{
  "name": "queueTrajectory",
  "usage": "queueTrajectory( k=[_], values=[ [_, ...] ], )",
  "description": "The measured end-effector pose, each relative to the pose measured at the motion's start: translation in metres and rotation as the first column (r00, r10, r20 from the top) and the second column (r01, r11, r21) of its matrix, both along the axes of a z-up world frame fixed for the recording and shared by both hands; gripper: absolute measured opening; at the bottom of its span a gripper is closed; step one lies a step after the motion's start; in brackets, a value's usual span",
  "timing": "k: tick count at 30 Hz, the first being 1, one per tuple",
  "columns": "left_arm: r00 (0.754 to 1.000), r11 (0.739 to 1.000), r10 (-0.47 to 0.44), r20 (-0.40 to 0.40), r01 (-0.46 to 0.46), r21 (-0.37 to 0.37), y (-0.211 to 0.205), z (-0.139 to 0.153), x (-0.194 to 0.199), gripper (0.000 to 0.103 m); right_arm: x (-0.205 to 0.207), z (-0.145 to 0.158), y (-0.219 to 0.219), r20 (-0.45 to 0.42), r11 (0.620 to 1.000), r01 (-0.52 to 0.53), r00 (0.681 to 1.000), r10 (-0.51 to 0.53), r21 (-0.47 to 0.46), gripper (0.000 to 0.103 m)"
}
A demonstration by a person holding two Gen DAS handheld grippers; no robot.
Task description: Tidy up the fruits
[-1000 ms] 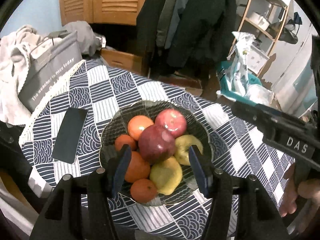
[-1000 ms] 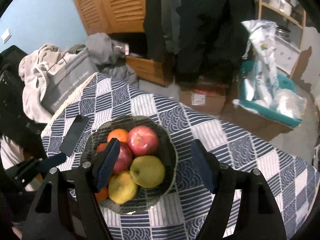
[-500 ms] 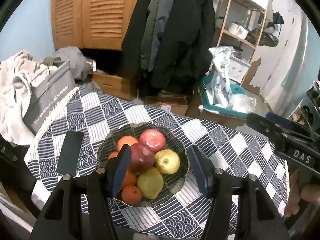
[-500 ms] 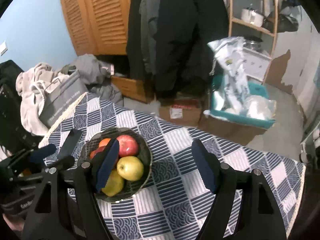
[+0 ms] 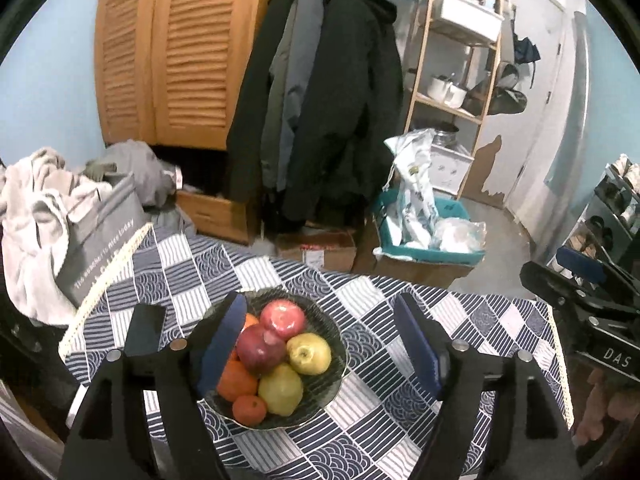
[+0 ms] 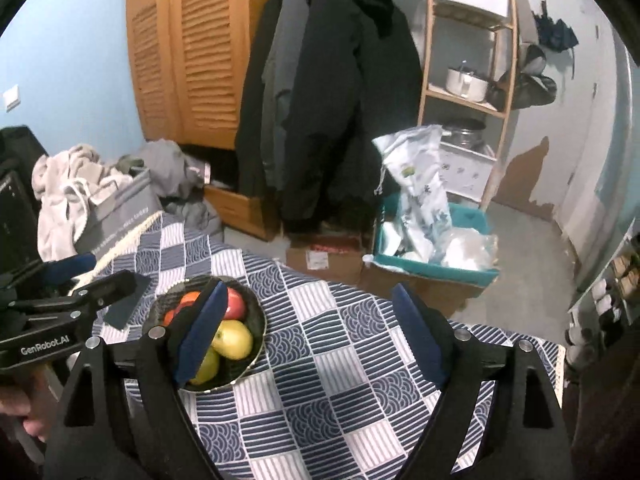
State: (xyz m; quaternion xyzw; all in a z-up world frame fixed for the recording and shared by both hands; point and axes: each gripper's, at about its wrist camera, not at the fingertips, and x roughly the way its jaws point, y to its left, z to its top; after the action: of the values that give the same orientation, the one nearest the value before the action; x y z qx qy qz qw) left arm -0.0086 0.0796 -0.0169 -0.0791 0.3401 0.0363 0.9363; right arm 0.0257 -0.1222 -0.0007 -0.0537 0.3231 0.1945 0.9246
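Note:
A dark glass bowl [image 5: 334, 340] sits on the blue-and-white patterned tablecloth [image 5: 384, 412], filled with fruit: two red apples [image 5: 260, 349], a yellow apple [image 5: 309, 353], a lemon [image 5: 281, 390] and several oranges [image 5: 237, 380]. My left gripper [image 5: 322, 344] is open and empty, held high above the bowl. My right gripper [image 6: 310, 330] is open and empty, above the table to the right of the bowl [image 6: 259, 322]. The left gripper also shows at the left of the right wrist view [image 6: 80, 292].
A black phone [image 5: 145, 330] lies left of the bowl. A grey bag [image 5: 100, 236] and clothes lie at the table's far left. Beyond the table are a cardboard box [image 5: 316, 248], a teal bin [image 5: 428, 248], hanging coats [image 5: 320, 100] and a wooden shelf [image 5: 456, 80].
Both grippers have risen and pulled back from the bowl, so the bowl looks smaller and more of the room shows. Both stay open and empty.

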Motion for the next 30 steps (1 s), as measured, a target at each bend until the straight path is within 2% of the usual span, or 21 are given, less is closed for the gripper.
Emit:
queueTrajectory(
  k=[3,9,19,30],
  values=[
    [0.999,1.0,-0.005,0.032,0.005,0.016,-0.005,0.011,-0.004,0.088,-0.006,0.008,-0.013,0.023,1.0,0.026,0.999,-0.026,0.016,0.085],
    [0.996,0.998,-0.013,0.092,0.006,0.069,-0.016,0.031,-0.012,0.092,-0.02,0.023,-0.04,0.083,0.997,0.081,0.993,-0.082,0.02,0.085],
    [0.992,0.998,-0.017,0.127,0.008,0.067,-0.031,0.048,-0.014,0.102,-0.023,0.027,-0.068,0.152,0.986,0.164,0.976,-0.159,-0.021,0.086],
    [0.997,0.998,-0.003,0.075,-0.002,0.069,-0.04,0.041,-0.001,0.102,-0.018,0.018,-0.084,0.143,0.981,0.19,0.972,-0.185,-0.026,0.086]
  ],
)
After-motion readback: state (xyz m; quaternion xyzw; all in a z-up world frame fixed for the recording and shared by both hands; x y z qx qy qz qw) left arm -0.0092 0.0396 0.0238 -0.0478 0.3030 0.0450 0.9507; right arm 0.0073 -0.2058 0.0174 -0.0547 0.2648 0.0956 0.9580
